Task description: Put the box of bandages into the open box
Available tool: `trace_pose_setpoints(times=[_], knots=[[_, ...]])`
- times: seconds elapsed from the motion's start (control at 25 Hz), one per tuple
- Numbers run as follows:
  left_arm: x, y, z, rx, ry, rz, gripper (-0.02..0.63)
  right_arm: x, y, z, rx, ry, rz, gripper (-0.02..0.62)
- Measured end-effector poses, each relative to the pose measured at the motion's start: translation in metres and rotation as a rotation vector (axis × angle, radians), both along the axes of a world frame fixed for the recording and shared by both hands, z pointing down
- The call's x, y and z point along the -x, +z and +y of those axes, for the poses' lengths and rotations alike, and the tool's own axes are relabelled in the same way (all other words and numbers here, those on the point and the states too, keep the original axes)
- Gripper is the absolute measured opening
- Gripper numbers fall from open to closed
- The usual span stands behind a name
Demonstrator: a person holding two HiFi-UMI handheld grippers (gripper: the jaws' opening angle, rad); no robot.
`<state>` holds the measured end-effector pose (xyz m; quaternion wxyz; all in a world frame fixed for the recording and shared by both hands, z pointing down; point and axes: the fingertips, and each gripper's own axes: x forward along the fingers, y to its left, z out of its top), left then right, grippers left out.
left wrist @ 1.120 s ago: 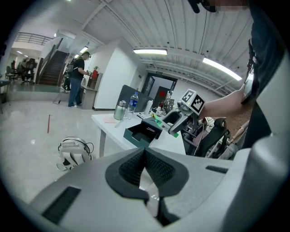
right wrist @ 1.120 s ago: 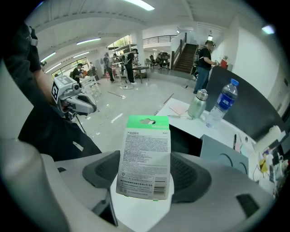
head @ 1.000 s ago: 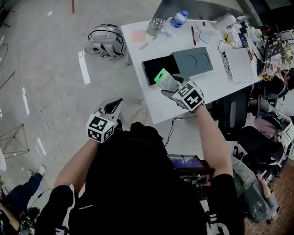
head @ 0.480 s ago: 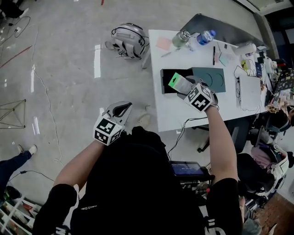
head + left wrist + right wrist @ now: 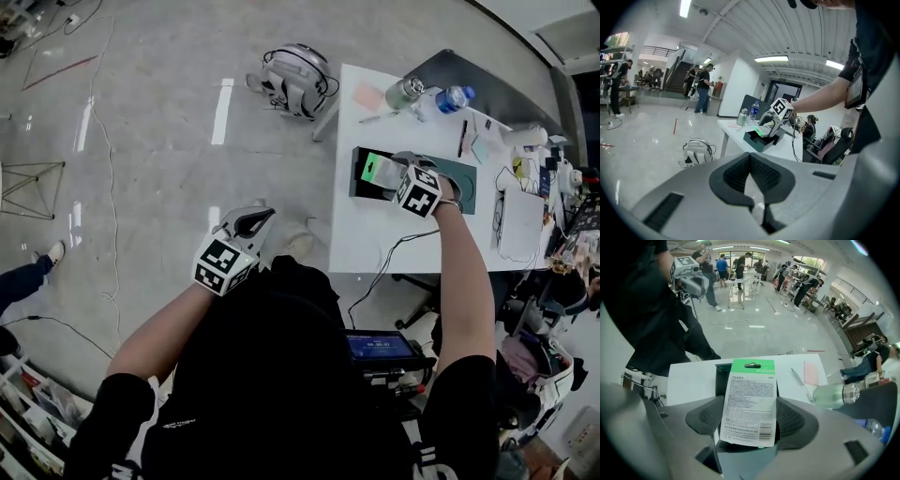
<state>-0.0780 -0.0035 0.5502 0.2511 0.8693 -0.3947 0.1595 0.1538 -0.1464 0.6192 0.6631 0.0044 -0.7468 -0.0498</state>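
Note:
My right gripper (image 5: 387, 174) is shut on the box of bandages (image 5: 375, 166), a flat white pack with a green top (image 5: 750, 401). It holds the pack upright just above the open box (image 5: 357, 180), a dark tray whose inside shows behind the pack (image 5: 723, 373). From the left gripper view the pack (image 5: 760, 132) hangs over the tray (image 5: 753, 142). My left gripper (image 5: 259, 217) is off the table over the floor, its pads (image 5: 765, 176) meeting at the tips, with nothing in it.
The teal lid (image 5: 466, 184) lies right of the open box on the white table (image 5: 361, 239). A metal flask (image 5: 405, 92), a water bottle (image 5: 453, 97), a pink note (image 5: 365, 95) and a pen (image 5: 802, 384) sit at the far end. A white backpack (image 5: 295, 69) is on the floor.
My right gripper has carried the box of bandages forward until it stands over the open box. The left gripper has stayed where it was, off the table.

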Motion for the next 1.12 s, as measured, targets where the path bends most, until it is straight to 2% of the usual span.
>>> trace_pose_setpoints(times=[0.36,0.6,1.12], knots=[[0.011,0.008,0.004,0.027,-0.084,-0.01,0.008,0.002,0.033,-0.003,0.093,-0.105,0.078,0.365],[0.012,0.012,-0.001,0.045,-0.099,-0.018,0.008,-0.001,0.05,-0.004,0.1,-0.144,0.109,0.365],[0.007,0.014,-0.012,0.053,-0.075,-0.02,0.008,-0.004,0.054,0.004,0.135,-0.132,0.08,0.367]])
